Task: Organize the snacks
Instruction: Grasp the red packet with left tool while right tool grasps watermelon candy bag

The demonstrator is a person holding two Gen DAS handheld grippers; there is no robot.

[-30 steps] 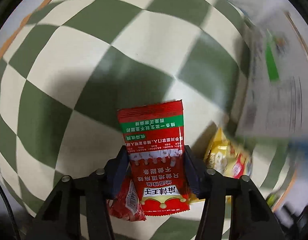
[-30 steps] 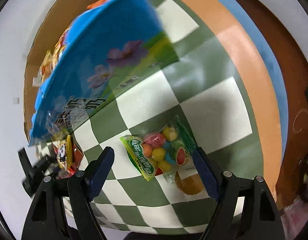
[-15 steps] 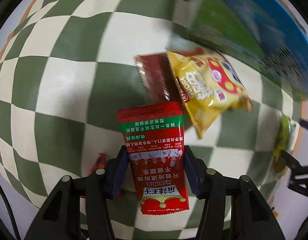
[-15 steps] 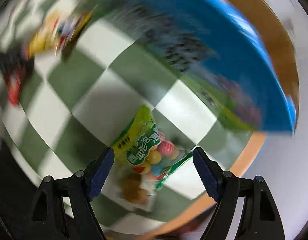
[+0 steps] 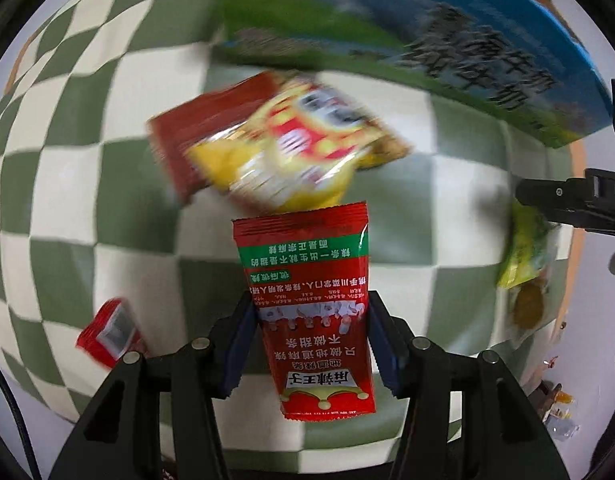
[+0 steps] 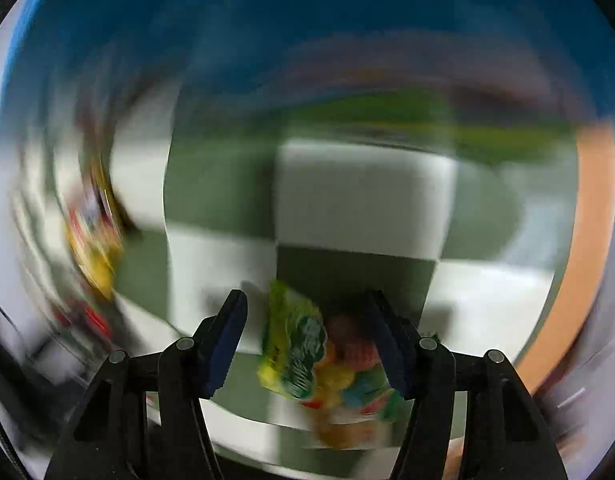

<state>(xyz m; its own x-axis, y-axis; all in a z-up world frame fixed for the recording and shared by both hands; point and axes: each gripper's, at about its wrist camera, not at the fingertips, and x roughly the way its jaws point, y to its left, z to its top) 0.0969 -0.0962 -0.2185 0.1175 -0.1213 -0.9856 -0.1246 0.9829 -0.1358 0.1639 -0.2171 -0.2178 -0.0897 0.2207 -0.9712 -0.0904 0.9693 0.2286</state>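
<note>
My left gripper point(image 5: 309, 308) is shut on a red snack packet point(image 5: 303, 248) with a green band, held above the green-and-white checkered cloth point(image 5: 67, 200). In the right wrist view, which is blurred by motion, my right gripper point(image 6: 306, 300) straddles a green bag of coloured candy balls point(image 6: 307, 352) lying on the cloth. Its jaws are closing. The right pad is at the bag's edge and a gap shows at the left pad. The left wrist view shows this bag point(image 5: 523, 252) at the far right, beneath the right gripper's black body point(image 5: 567, 200).
A yellow snack bag point(image 5: 295, 156) overlaps a dark red packet point(image 5: 187, 136) just beyond the held packet. A small red packet point(image 5: 109, 330) lies at lower left. A tall blue-and-green box point(image 5: 467, 40) stands behind. A round brown snack point(image 5: 527, 308) sits by the cloth's orange border point(image 6: 587, 240).
My left gripper carried the red packet sideways toward the yellow bag and the blue box. My right gripper rolled, sank over the candy bag, and its jaws narrowed around it.
</note>
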